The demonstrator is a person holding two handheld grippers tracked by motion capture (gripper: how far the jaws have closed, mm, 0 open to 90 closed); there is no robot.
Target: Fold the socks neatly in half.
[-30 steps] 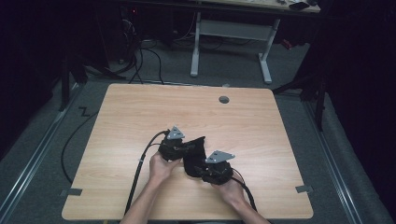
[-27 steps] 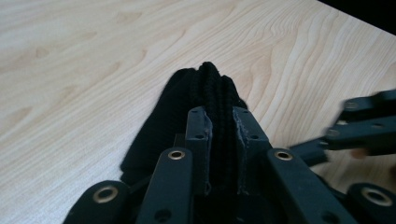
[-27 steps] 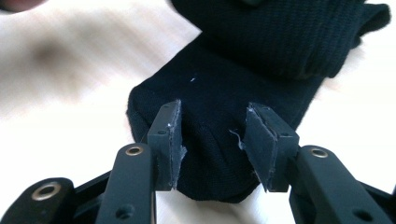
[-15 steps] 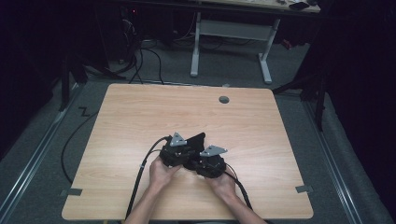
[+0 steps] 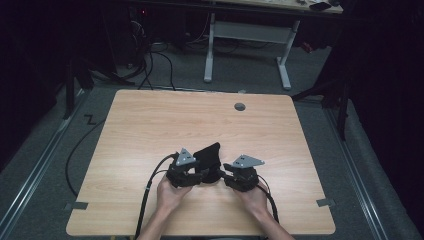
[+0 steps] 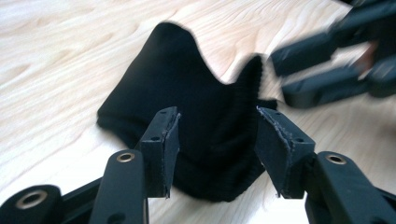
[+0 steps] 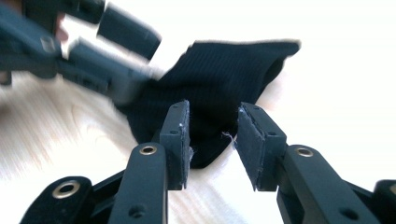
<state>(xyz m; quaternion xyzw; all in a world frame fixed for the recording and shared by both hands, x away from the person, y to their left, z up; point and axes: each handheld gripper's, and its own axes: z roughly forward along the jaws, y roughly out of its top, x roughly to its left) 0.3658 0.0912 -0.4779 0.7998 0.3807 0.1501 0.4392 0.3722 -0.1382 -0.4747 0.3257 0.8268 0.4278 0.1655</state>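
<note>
1. A wooden table has a small round hole near its far edge.
2. A black cloth lies near the front.
3. The left gripper and the right gripper sit on either side of the cloth.
4. A hand holds each gripper.

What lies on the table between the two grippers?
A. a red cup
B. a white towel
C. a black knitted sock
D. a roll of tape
C: a black ribbed sock lies on the wooden table between the left gripper and the right gripper, whose jaws stand apart around it.
</note>
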